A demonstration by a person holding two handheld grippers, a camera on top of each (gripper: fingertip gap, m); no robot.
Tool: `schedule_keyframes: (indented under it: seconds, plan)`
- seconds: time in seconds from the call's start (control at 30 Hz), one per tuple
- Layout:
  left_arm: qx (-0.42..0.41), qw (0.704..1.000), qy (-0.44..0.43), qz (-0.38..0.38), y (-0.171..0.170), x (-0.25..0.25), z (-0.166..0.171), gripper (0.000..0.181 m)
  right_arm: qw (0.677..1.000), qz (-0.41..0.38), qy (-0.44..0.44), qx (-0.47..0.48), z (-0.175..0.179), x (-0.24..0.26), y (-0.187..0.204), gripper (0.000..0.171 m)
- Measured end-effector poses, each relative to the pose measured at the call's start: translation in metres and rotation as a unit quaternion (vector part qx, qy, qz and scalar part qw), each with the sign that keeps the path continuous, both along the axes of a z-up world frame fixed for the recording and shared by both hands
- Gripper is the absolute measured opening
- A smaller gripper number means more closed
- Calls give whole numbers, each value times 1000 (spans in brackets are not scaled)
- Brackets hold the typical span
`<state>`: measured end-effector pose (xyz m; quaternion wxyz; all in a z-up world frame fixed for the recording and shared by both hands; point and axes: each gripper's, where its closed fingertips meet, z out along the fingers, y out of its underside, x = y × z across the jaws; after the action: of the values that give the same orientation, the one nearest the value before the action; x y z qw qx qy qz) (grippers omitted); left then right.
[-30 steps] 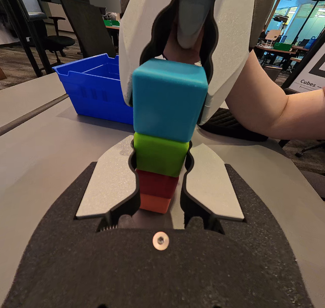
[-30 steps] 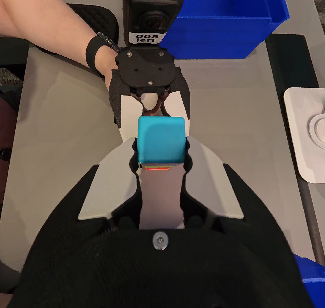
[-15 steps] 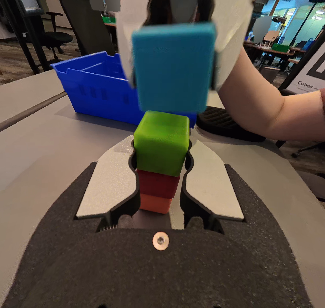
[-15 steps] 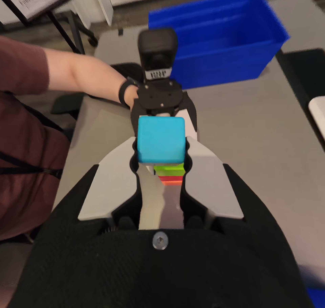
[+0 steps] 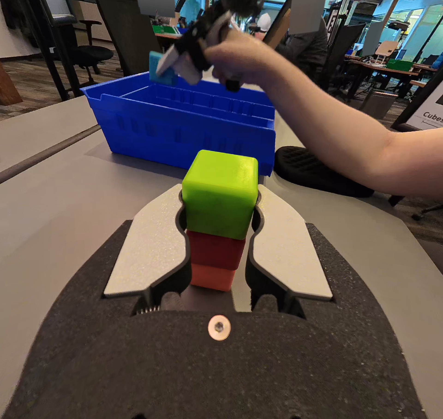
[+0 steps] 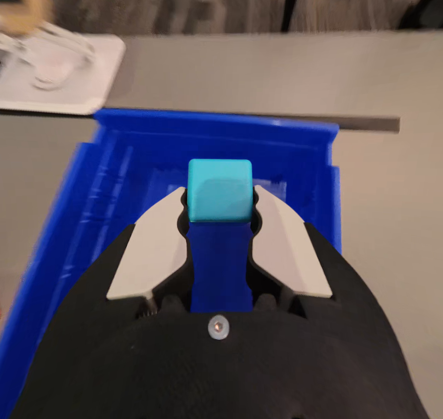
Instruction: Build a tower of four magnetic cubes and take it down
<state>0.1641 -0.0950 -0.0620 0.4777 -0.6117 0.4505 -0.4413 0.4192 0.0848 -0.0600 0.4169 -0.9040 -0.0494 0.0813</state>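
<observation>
A stack of three cubes stands on the grey table: a green cube on top, a dark red cube under it, and an orange cube at the bottom. My left gripper is shut on the green cube, with one finger on each side. My right gripper is shut on a teal cube and holds it in the air over the blue bin. In the left wrist view the right gripper is blurred above the bin, with the teal cube in it.
A person's bare forearm reaches across from the right to the bin. A black mesh pad lies right of the bin. A white tray sits beyond the bin's far left corner. A sign stand is at the right edge. The gap from one gripper's tips to the other's is roughly 30 cm.
My right gripper has lifted the teal cube off the green cube and carried it away, over the blue bin. My left gripper has stayed shut on the green cube.
</observation>
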Motion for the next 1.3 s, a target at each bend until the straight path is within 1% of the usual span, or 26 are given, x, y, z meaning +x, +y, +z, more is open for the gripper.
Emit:
schedule_keyframes:
  seconds: [0.07, 0.13, 0.2, 0.33, 0.47, 0.5, 0.53, 0.57, 0.6, 0.63, 0.67, 0.77, 0.87, 0.93, 0.97, 1.03, 1.1, 1.13, 1.2, 1.23, 1.27, 1.3]
  plan:
    - [9, 1000, 4, 4, 0, 0, 0, 52, 999, -17, -11, -43, -34, 12, 5, 51]
    - [20, 1000, 6, 9, 0, -1, -1, 52, 998, -29, -26, -56, -51, 20, 8, 51]
    - [22, 1000, 5, 8, 1, -1, -1, 52, 997, -33, -41, -64, -62, 22, 9, 51]
    - [22, 1000, 3, 8, 2, -2, -1, 52, 990, -66, -97, -79, -75, 33, 11, 51]
    - [24, 1000, 3, 12, 3, -3, -1, 52, 985, -79, -112, -100, -89, 37, 10, 51]
    - [24, 1000, 2, 12, 3, -3, -1, 52, 985, -77, -110, -105, -91, 37, 10, 52]
    - [22, 1000, 2, 12, 3, -3, -1, 52, 986, -74, -106, -108, -91, 35, 9, 58]
    - [20, 1000, 3, 13, 3, -3, 0, 52, 987, -71, -101, -107, -90, 34, 9, 62]
    - [19, 1000, 1, 17, 4, -4, 0, 58, 987, -69, -98, -103, -86, 32, 9, 66]
    - [18, 1000, -4, 18, 4, -4, 2, 69, 988, -67, -101, -98, -81, 31, 10, 67]
    - [17, 1000, -5, 16, 3, -4, 4, 76, 988, -66, -107, -90, -74, 31, 9, 68]
    - [16, 1000, 10, 21, 5, -9, 2, 83, 991, -57, -108, -56, -45, 26, 9, 67]
    - [9, 998, 53, 19, 4, -10, -15, 83, 994, -26, -101, 0, -2, 11, 6, 67]
    - [23, 996, 88, 20, 4, -9, -28, 83, 994, 17, -91, 51, 33, -10, 0, 66]
    - [33, 994, 104, 18, 3, -8, -33, 83, 992, 56, -79, 80, 51, -29, -6, 65]
    - [50, 990, 127, 17, 2, -6, -40, 81, 976, 174, -37, 125, 83, -81, -28, 61]
    - [56, 989, 137, 15, 1, -5, -44, 74, 939, 313, 11, 141, 100, -138, -63, 60]
    - [55, 989, 136, 15, 0, -5, -44, 70, 912, 385, 30, 139, 104, -165, -84, 60]
    - [50, 990, 133, 15, 1, -4, -45, 69, 850, 511, 46, 120, 99, -206, -126, 60]
    - [49, 990, 129, 18, 2, -5, -43, 68, 823, 556, 38, 114, 93, -220, -141, 60]
    - [47, 991, 124, 20, 2, -5, -42, 67, 805, 583, 24, 111, 86, -230, -150, 61]
    - [46, 992, 120, 21, 3, -5, -41, 65, 795, 597, 12, 105, 79, -239, -155, 62]
